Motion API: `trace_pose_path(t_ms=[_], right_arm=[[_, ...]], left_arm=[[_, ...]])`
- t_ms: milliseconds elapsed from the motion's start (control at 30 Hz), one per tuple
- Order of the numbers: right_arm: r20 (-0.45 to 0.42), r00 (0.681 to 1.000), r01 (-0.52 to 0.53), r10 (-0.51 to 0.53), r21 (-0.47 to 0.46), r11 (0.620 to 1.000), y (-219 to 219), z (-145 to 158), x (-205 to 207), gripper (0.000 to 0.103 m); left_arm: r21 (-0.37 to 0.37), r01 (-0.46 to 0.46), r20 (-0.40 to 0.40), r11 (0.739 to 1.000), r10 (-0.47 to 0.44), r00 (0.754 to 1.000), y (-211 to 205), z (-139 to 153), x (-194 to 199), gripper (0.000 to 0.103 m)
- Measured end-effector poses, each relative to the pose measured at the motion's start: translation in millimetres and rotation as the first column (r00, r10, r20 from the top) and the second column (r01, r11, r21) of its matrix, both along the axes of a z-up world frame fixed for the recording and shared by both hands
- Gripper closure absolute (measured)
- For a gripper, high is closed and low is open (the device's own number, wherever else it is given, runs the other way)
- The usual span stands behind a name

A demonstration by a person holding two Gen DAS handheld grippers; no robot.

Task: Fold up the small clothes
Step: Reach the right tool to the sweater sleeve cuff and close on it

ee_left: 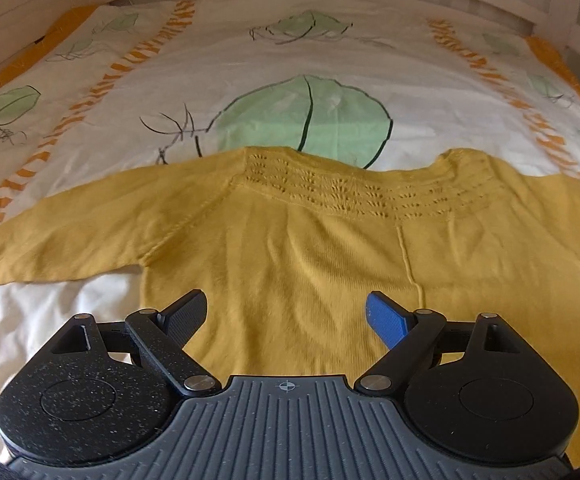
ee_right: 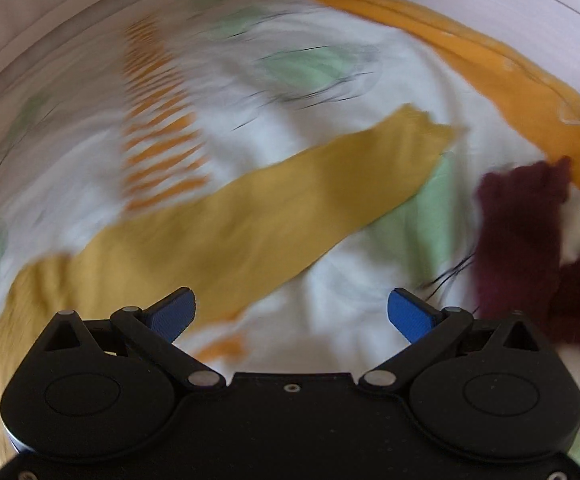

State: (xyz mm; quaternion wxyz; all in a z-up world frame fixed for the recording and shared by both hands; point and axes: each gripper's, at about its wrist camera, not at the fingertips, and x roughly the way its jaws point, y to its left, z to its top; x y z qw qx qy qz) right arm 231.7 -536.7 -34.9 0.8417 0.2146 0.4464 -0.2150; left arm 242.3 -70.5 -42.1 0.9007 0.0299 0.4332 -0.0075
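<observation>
Left wrist: yellow sweater point(ee_left: 290, 264) flat under spread left tongs point(ee_left: 287, 318).

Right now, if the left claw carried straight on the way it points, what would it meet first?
Most likely the yellow sweater, spread flat on the bedspread: its body lies between the open left claw fingers. Depth is unclear.

We see a mustard-yellow knit sweater point(ee_left: 290, 256) lying flat and spread out on the bed, its 2 sleeves stretched out to either side. A band of openwork eyelet stitches runs across its yoke, below the neckline at the far edge. In the blurred right wrist view, 1 of its sleeves point(ee_right: 274, 208) runs diagonally across the bedding, cuff pointing away.
</observation>
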Motion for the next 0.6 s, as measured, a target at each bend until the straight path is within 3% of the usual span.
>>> trace_pose_path(t_ms=[200,333,433,600], right_arm=[[0.028,0.987,0.159,-0.160,0.035,0.987,-63,-20,9,0.001],[0.084,0.968,0.225,-0.235,0.110,0.968,-92,-36,14,0.001],[0.099,0.962,0.240,-0.256,0.153,0.959,-105,-48,20,0.001],[0.097,0.962,0.241,-0.254,0.132,0.962,-113,-60,32,0.000]], left_arm=[[0.031,-0.005,-0.045,0.999,0.007,0.999,-8,-30,22,0.016],[0.040,-0.001,-0.051,0.999,0.003,0.999,-11,-44,26,0.015],[0.049,-0.008,-0.015,0.999,0.009,1.000,-12,-47,22,0.012],[0.074,0.003,0.003,0.997,-0.004,1.000,-16,-51,22,0.007]])
